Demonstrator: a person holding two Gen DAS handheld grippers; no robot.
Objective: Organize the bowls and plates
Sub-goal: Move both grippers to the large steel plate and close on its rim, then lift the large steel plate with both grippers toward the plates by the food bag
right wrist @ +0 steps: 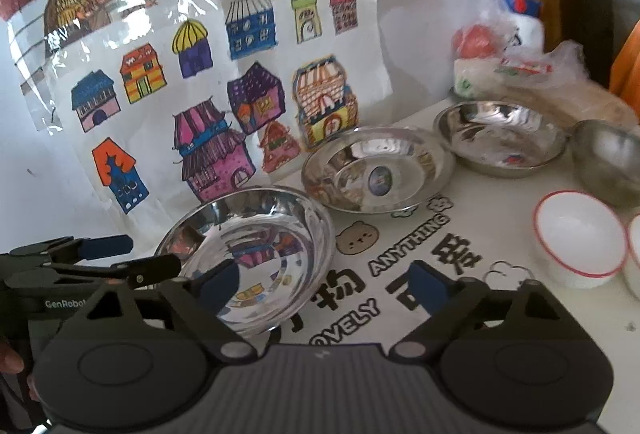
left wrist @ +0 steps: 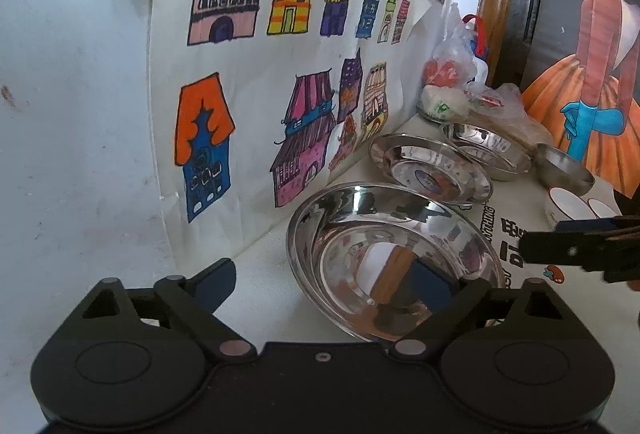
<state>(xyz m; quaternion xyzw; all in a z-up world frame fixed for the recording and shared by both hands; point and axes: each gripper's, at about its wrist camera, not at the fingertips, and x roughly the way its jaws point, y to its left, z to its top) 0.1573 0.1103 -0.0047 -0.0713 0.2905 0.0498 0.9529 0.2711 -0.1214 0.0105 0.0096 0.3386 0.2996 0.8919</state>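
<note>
Three shiny steel plates stand in a row along the wall: the nearest (left wrist: pixel 394 258) (right wrist: pixel 256 254), the middle one (left wrist: pixel 430 167) (right wrist: pixel 378 169), the far one (left wrist: pixel 486 149) (right wrist: pixel 500 137). A small steel bowl (left wrist: pixel 564 167) (right wrist: pixel 610 159) and a white red-rimmed bowl (left wrist: pixel 572 207) (right wrist: pixel 578 244) sit to the right. My left gripper (left wrist: pixel 340 286) is open, its fingers astride the nearest plate's near rim; it also shows in the right wrist view (right wrist: pixel 132 258). My right gripper (right wrist: pixel 324 284) is open and empty, over the nearest plate's right edge; it shows in the left wrist view (left wrist: pixel 532 246).
The table wears a white cloth (right wrist: pixel 420 258) with printed letters and bears. A wall with house drawings (left wrist: pixel 248 81) runs along the left. Plastic bags of food (left wrist: pixel 460 81) (right wrist: pixel 512 65) fill the far corner. A second white bowl (right wrist: pixel 634 254) is at the right edge.
</note>
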